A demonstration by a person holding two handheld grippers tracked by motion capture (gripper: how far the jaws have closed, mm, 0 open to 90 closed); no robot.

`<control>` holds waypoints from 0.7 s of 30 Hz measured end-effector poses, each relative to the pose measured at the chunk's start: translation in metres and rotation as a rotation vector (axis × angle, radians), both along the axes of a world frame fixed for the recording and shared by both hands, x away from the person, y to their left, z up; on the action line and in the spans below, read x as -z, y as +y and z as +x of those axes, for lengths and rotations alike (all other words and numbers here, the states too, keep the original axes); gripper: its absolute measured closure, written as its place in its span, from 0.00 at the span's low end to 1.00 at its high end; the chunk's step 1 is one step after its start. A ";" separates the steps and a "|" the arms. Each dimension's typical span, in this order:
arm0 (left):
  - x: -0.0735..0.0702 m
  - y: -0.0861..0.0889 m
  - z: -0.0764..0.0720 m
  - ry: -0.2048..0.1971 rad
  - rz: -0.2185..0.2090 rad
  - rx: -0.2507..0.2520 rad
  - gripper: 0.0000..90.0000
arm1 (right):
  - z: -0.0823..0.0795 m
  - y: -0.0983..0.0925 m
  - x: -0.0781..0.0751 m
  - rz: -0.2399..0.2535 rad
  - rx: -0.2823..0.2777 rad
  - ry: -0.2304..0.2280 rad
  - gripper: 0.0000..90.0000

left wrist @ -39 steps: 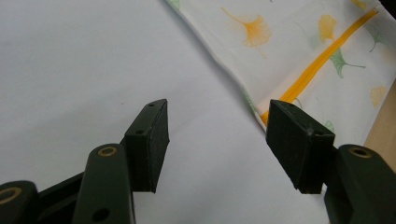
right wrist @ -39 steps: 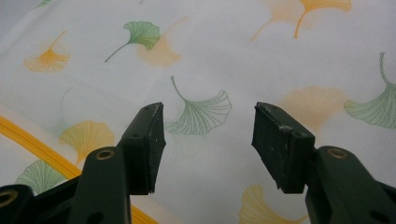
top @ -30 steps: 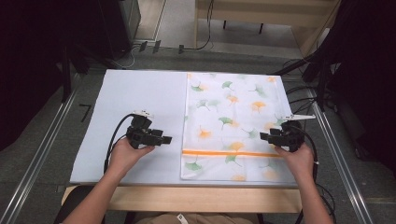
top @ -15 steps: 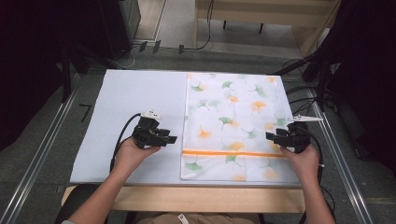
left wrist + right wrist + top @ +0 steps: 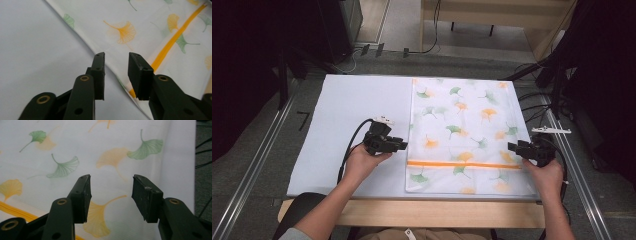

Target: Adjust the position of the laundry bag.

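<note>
A white cloth [image 5: 462, 120] printed with green and orange ginkgo leaves and one orange stripe [image 5: 462, 164] lies flat on the right half of the table. My left gripper [image 5: 402, 146] points right, just at the cloth's left edge. In the left gripper view that gripper [image 5: 116, 58] hovers over the cloth's edge [image 5: 110, 67]; its jaws have just been closing and nothing is pinched between them. My right gripper [image 5: 512, 148] points left over the cloth near its right edge. In the right gripper view it [image 5: 111, 182] stands open above the cloth [image 5: 112, 150], its jaws also just closing on nothing.
A pale mat [image 5: 352, 110] covers the tabletop; its left half is bare. Metal rails [image 5: 257, 165] run along both sides. Cables [image 5: 532, 95] lie off the right edge. The wooden front edge [image 5: 437, 212] is close to the person's body.
Both hands have shifted to the right: the left gripper up to the cloth's left edge, the right gripper toward its right edge. The left jaws stand narrower than before.
</note>
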State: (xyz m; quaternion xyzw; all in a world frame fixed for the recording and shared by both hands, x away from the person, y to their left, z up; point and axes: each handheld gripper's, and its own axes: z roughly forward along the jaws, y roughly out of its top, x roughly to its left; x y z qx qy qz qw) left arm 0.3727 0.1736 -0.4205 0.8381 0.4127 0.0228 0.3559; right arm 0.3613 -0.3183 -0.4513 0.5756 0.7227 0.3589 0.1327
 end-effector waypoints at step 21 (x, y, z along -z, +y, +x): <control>0.033 -0.032 0.014 0.024 0.089 0.007 0.60 | 0.010 -0.019 0.022 -0.035 0.042 0.079 0.55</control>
